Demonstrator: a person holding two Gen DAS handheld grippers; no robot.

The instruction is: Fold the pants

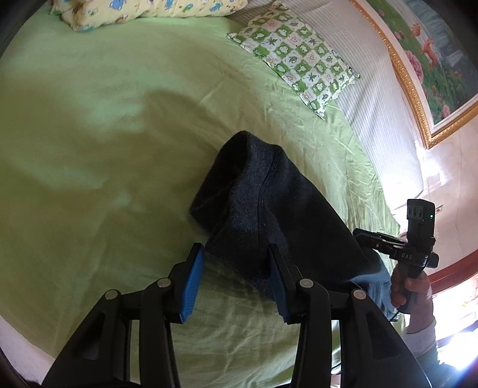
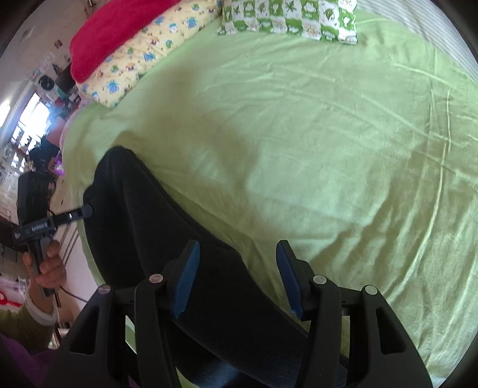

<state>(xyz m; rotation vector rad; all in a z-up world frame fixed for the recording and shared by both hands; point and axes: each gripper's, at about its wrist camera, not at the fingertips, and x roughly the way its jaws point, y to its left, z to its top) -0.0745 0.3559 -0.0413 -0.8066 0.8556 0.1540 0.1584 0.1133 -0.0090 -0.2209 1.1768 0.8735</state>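
Observation:
Dark grey pants (image 1: 263, 209) lie in a long folded strip on the green bed sheet (image 1: 104, 149). In the left wrist view my left gripper (image 1: 236, 283) is open, its blue pads (image 1: 192, 286) straddling the near edge of the pants. The right gripper shows at the far right (image 1: 370, 238), held by a hand, its tips at the pants' other end. In the right wrist view my right gripper (image 2: 236, 280) is open just above the pants (image 2: 167, 238). The left gripper (image 2: 85, 212) shows at the left, touching the pants' far edge.
A green checked pillow (image 1: 295, 59) and a yellow printed pillow (image 1: 134, 12) lie at the bed's head. A red blanket (image 2: 119, 29) sits on the yellow pillow (image 2: 149, 50). A framed picture (image 1: 424, 59) hangs on the wall. The bed edge runs along the left in the right wrist view.

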